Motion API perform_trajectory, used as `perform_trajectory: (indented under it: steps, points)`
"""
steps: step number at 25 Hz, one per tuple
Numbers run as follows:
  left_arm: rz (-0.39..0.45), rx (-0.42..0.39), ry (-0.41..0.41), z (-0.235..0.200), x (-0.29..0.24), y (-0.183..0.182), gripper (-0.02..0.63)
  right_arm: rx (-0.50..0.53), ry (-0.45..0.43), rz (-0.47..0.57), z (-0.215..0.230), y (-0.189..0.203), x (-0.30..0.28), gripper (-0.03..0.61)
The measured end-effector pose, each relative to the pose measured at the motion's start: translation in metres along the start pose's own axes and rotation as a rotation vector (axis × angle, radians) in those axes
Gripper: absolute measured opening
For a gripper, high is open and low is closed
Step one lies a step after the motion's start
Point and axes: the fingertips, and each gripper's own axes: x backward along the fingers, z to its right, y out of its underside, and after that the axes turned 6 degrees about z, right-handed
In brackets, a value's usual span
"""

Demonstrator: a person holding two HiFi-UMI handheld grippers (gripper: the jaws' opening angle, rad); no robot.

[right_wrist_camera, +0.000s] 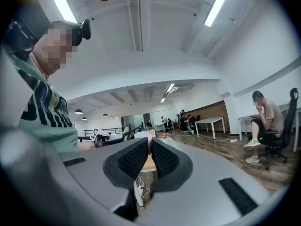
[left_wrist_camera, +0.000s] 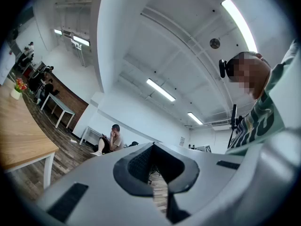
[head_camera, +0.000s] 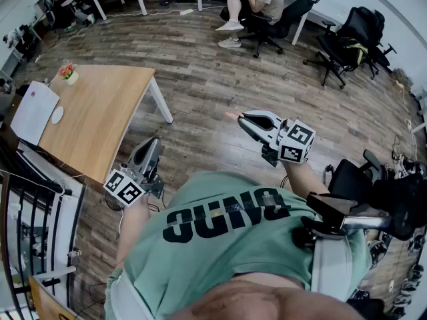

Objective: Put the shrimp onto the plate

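A small pink shrimp (head_camera: 231, 115) pokes out from the tips of my right gripper (head_camera: 241, 117), which is held in the air over the wood floor, away from the table. In the right gripper view the shrimp (right_wrist_camera: 151, 134) shows as a pink sliver pinched between the black pads, so the right gripper (right_wrist_camera: 150, 141) is shut on it. A small white plate (head_camera: 57, 115) lies on the wooden table (head_camera: 100, 125) at the left. My left gripper (head_camera: 155, 142) hangs low by the table's near corner, its jaws together with nothing in them (left_wrist_camera: 152, 147).
On the table are a white sheet (head_camera: 33, 110) beside the plate and a flower pot (head_camera: 68, 73) at the far end. A person sits on an office chair (head_camera: 257, 5) at the back. More black chairs (head_camera: 347, 45) stand at the right, and a railing (head_camera: 27, 199) runs along the left.
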Motion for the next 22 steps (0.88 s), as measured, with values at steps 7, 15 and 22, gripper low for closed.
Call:
perform_trajectory:
  steps: [7,15,22]
  points:
    - [0.004,0.004,-0.004,-0.001,-0.005,0.002,0.006,0.008,-0.017,-0.001,0.004,-0.002,0.001,0.035]
    - [0.008,-0.001,-0.015,0.002,-0.017,0.010,0.006,0.018,-0.050,-0.006,0.012,-0.007,0.005,0.035]
    - [0.002,-0.006,-0.010,0.013,-0.037,0.019,0.005,0.026,-0.059,0.000,0.025,-0.015,0.022,0.035]
